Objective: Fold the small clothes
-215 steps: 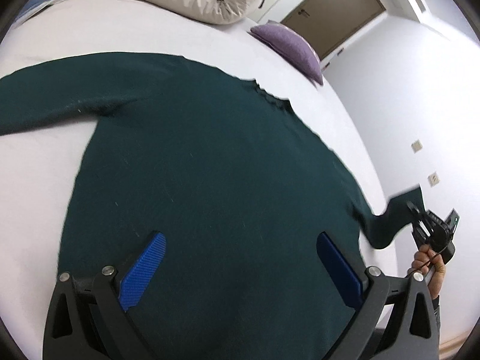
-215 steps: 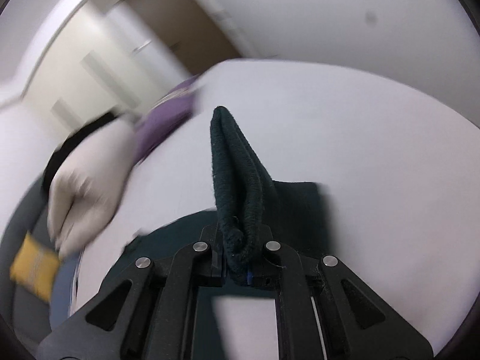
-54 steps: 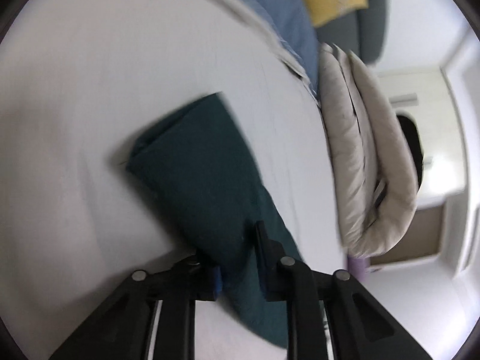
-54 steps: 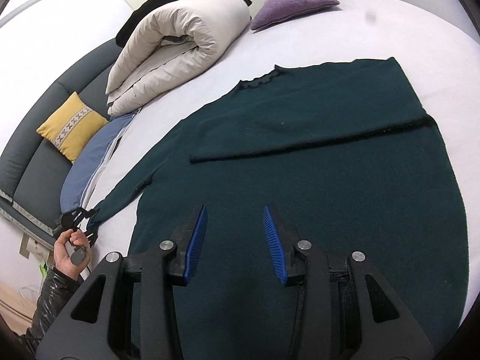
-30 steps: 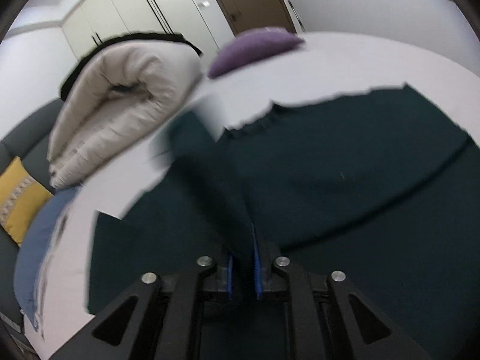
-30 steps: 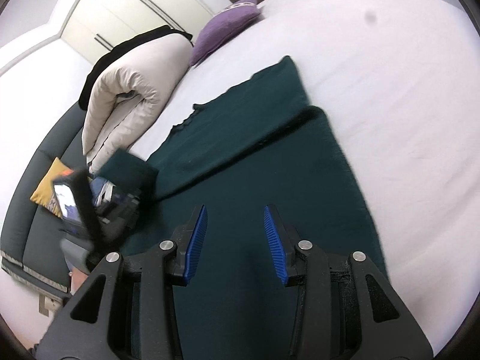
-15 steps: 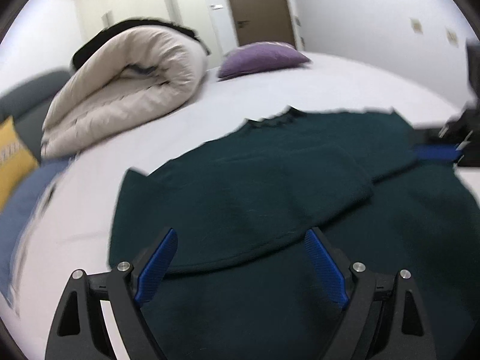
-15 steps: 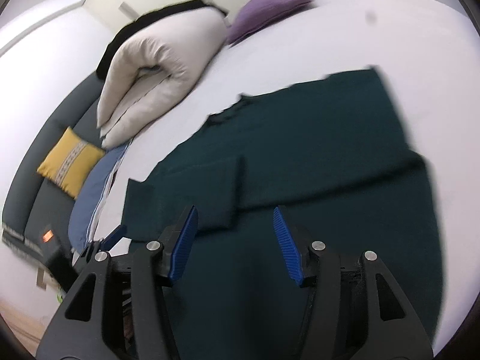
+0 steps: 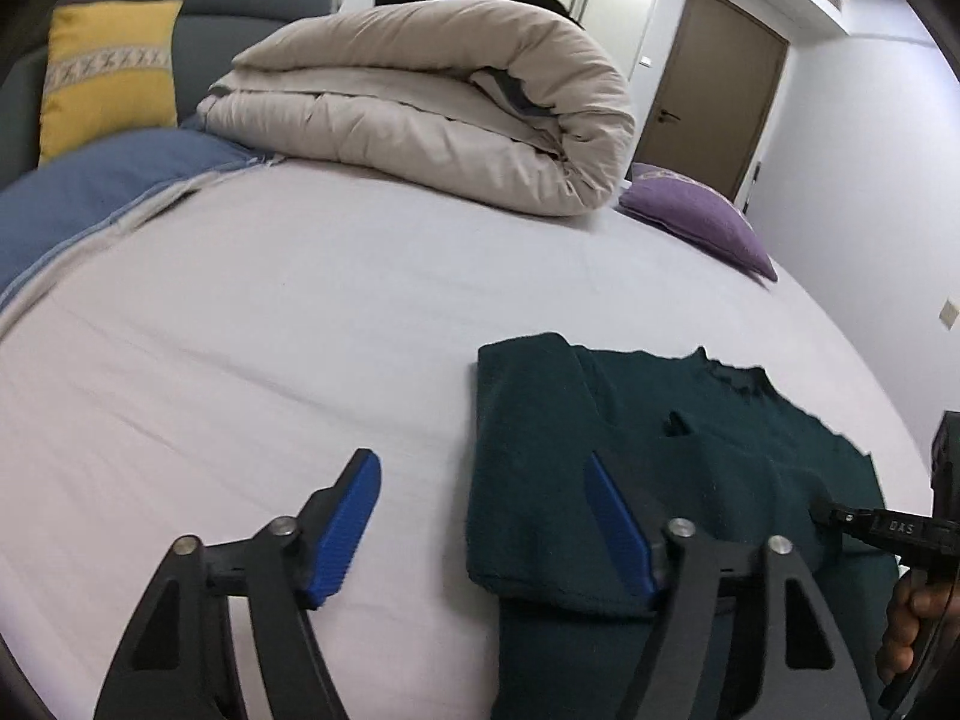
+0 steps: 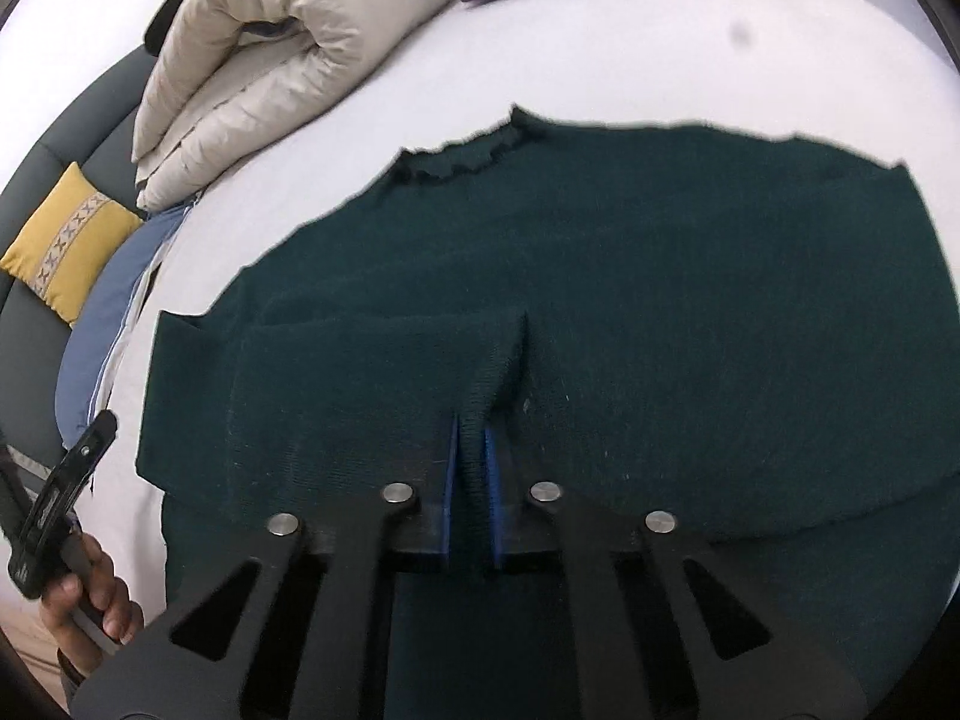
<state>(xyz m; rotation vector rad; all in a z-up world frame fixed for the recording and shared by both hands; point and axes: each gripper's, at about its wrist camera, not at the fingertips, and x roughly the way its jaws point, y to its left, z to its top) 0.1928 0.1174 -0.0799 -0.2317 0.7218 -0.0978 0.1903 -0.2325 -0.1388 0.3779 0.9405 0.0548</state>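
A dark green knit sweater [image 10: 630,276] lies flat on the bed [image 9: 270,330], collar toward the rolled beige duvet [image 9: 432,102], with both sleeves folded in across the chest.

Right gripper [image 10: 471,450]: jaws pressed together, pinching a raised ridge of the folded-over sleeve fabric near the middle of the garment. They have just been closing, and knit is between them.

Left gripper [image 9: 480,516]: jaws spread and empty, poised over the sweater's left edge; one finger stands above bare sheet, the other above the folded sleeve layer. They have just been narrowing, and no cloth is pinched.

Handling assessment: the knit looks soft, limp and fairly thick; it will sag and stretch if lifted from a single point, and stacked layers are likely to slide over one another. It is not fragile. The cloth appears to grip the ribbed pads well.

Recommended hold: take it at folded edges or corners, through all layers, with two grips well apart along the same edge, so the fold carries over evenly.
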